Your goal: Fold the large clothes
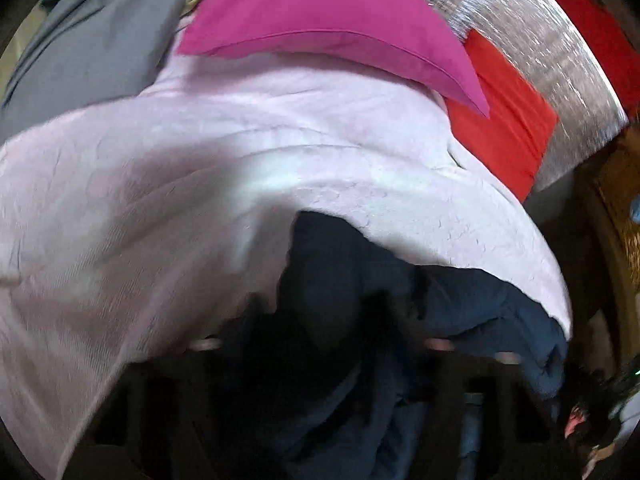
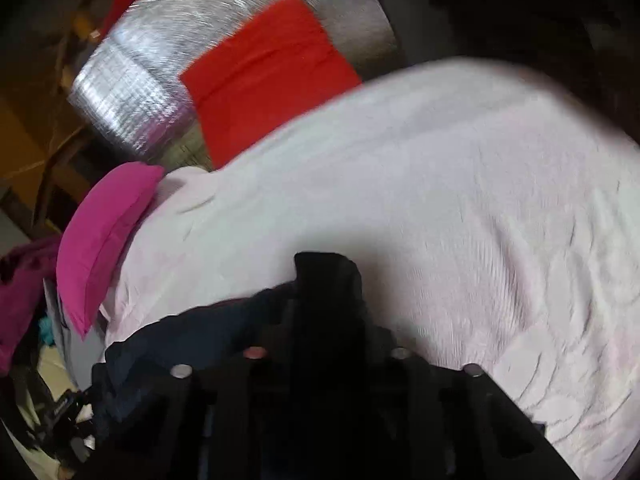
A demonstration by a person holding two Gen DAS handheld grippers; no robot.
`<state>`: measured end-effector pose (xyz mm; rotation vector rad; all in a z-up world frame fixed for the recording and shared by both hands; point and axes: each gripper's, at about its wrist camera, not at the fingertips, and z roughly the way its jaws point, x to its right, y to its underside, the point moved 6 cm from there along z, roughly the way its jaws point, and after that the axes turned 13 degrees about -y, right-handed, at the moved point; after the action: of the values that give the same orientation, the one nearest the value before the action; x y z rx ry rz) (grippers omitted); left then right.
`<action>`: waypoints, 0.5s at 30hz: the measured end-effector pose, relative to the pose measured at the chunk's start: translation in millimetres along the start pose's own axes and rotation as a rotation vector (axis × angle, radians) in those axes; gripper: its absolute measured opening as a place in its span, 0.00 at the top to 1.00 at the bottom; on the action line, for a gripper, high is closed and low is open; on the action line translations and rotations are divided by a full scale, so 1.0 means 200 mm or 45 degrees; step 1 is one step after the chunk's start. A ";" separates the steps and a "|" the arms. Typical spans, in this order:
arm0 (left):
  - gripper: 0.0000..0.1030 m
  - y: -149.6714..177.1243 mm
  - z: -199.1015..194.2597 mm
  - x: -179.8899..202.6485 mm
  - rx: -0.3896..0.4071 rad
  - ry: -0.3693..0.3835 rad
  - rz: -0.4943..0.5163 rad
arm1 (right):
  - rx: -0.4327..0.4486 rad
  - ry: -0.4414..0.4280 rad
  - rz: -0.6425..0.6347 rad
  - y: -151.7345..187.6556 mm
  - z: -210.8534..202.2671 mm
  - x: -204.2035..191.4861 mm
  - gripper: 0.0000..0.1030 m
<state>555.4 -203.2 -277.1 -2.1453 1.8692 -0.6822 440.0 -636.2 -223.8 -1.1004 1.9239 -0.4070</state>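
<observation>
Both of my tools sit over a dark navy garment (image 1: 472, 304) bunched at the near edge of the pale pink blanket (image 1: 200, 168) on the bed, its cloth rumpled and thick, blurred in both wrist views. My right tool (image 2: 326, 276) has its fingers drawn together with navy cloth bunched beside them, though I cannot tell whether they pinch it. My left tool (image 1: 320, 240) is lost in dark folds, so I cannot tell its state; a magenta pillow (image 1: 320, 12) and a red cloth (image 1: 504, 128) lie beyond.
</observation>
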 end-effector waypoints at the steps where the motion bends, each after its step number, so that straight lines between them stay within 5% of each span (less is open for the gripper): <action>1: 0.55 0.00 0.01 0.00 0.008 -0.018 0.011 | 0.033 0.008 -0.034 0.00 -0.03 -0.03 0.80; 4: 0.57 0.00 0.04 -0.02 0.020 -0.039 0.012 | 0.099 0.032 -0.088 -0.02 -0.05 -0.07 0.80; 8: 0.55 0.00 0.08 -0.03 0.009 -0.037 0.005 | -0.064 0.022 0.091 0.07 0.12 0.10 0.79; 11: 0.55 0.00 0.02 -0.02 0.034 -0.073 0.037 | -0.045 0.016 0.102 0.07 0.07 0.11 0.72; 12: 0.54 0.01 0.00 -0.01 0.044 -0.093 0.057 | -0.040 0.025 0.105 0.07 0.04 0.10 0.65; 14: 0.49 0.02 -0.07 0.00 0.060 -0.120 0.109 | -0.019 0.039 0.138 0.09 -0.02 0.10 0.23; 15: 0.44 0.02 -0.12 0.01 0.074 -0.124 0.130 | 0.035 0.034 0.144 0.09 -0.09 0.09 0.23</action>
<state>539.7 -201.8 -257.8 -1.9945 1.8699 -0.5923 412.1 -643.3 -234.1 -0.9678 1.9876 -0.3864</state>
